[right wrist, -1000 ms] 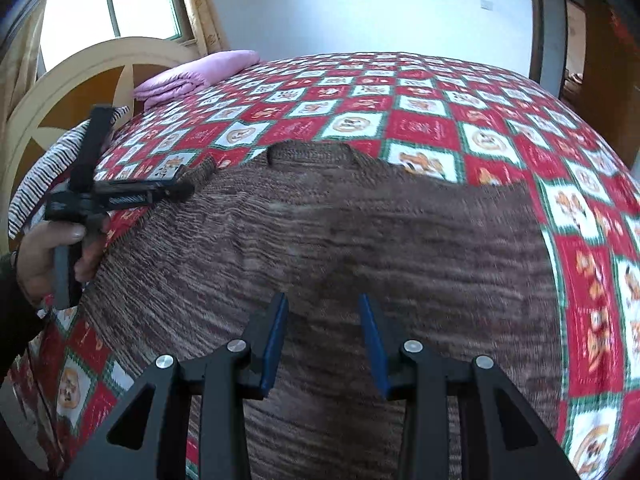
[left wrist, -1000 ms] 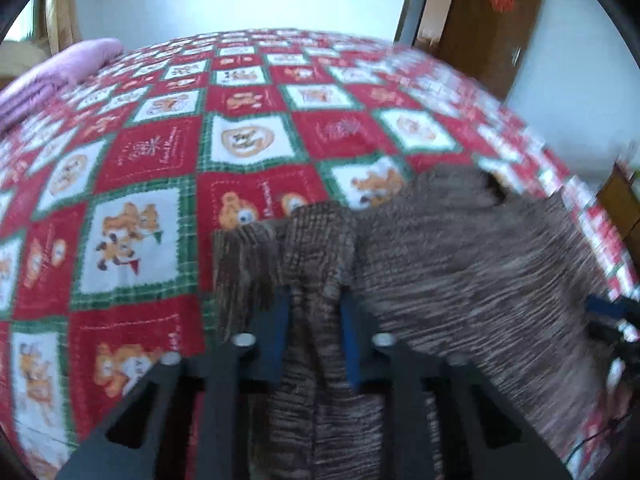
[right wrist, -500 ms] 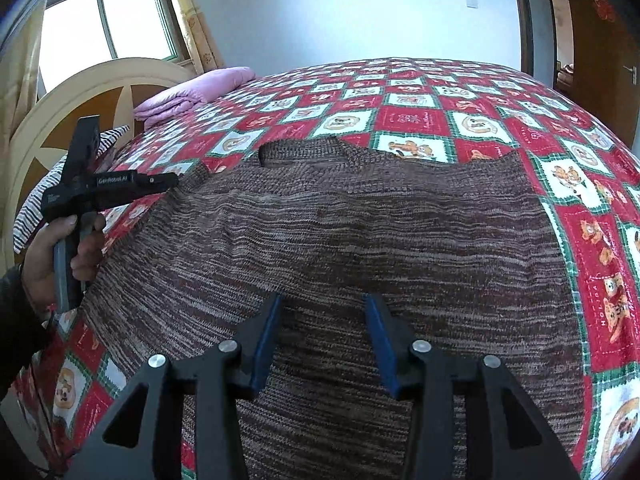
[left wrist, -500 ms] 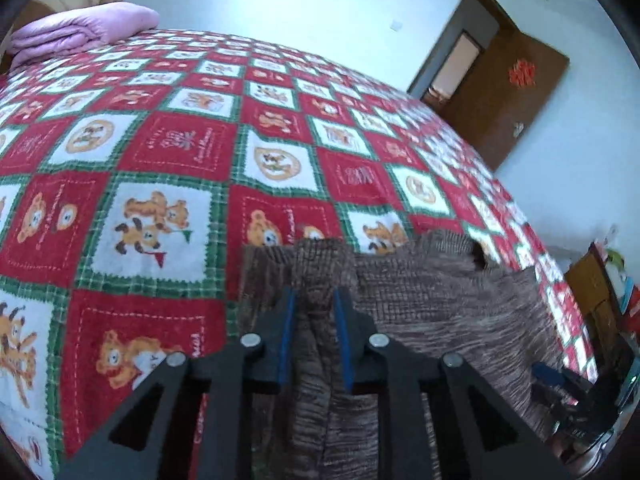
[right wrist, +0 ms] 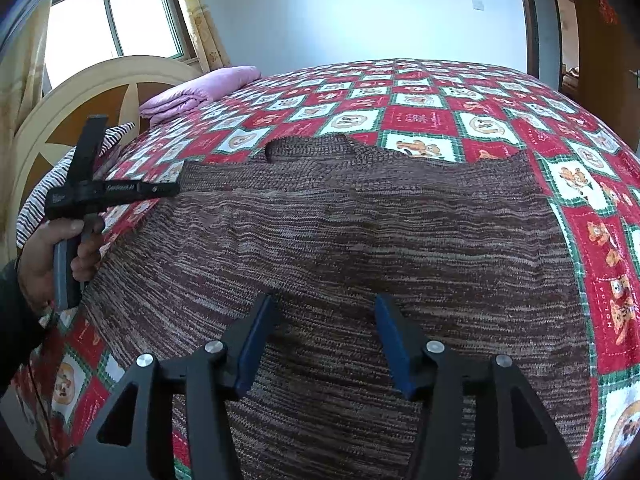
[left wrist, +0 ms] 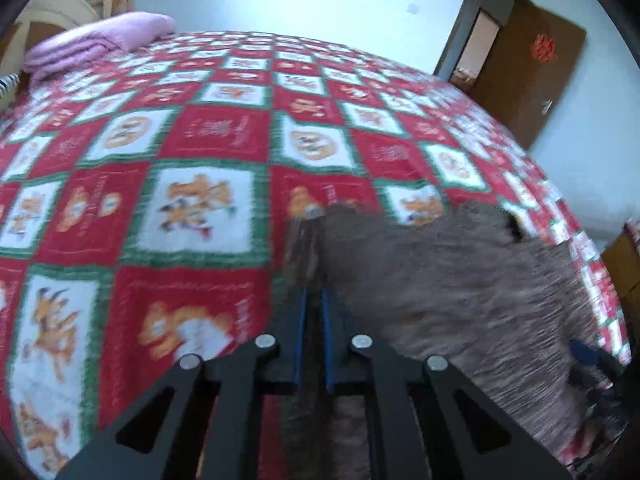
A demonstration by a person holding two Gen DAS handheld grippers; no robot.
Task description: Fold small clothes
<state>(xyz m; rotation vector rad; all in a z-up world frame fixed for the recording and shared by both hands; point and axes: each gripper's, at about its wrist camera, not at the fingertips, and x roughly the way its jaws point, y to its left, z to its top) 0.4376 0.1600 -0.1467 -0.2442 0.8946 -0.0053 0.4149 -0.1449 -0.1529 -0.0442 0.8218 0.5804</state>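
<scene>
Red-and-white teddy-bear quilt (right wrist: 416,120), folded pink blanket (right wrist: 200,92), cream headboard (right wrist: 100,80), window (right wrist: 112,20), brown door (left wrist: 528,68)

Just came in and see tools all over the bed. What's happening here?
A person is folding a brown knit sweater spread flat on a red patchwork bedspread. The left tool has shut on a fold of the sweater's edge. The right tool hovers over the sweater's middle with its jaws opening and nothing pinched between them. A folded pink blanket lies further up the bed, by the headboard.
</scene>
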